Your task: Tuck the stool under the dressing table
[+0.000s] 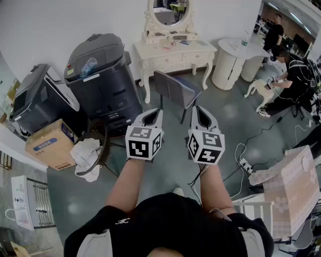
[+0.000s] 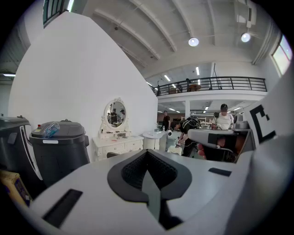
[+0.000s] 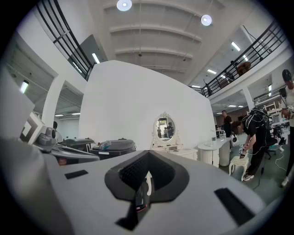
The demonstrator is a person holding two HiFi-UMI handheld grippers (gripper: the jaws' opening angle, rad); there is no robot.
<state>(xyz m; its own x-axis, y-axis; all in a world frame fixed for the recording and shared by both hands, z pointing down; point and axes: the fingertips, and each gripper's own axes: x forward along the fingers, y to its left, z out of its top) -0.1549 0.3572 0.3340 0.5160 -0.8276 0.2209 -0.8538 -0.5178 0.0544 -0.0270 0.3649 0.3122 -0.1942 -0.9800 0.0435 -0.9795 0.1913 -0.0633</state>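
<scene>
Task is barely getting going; stool is standing out on the floor just in front of table, dark seat sitting clear of the top, not under it; nothing is touching it

L claw is sitting clenched, pads together, gripping nothing; R claw is doing likewise, also empty; both are hanging side by side well short of the stool, pointing roughly twd it & the table w/ its oval mirror

So, as I'm judging it, the whole job is waiting: closing in, getting a hold or a push on the stool, then sliding it in btwn the table legs; the space under the top is looking free, tho part of it is hiding behind the seat

Writing: almost nothing is reading clearly; box at left is showing blue print, too small to make out; bins are carrying pale stickers, text unreadable; white panel at bottom left is bearing small print, also too tiny; cubes on the claws are showing only black & white squares, no words; no brand is showing on stool or table
</scene>
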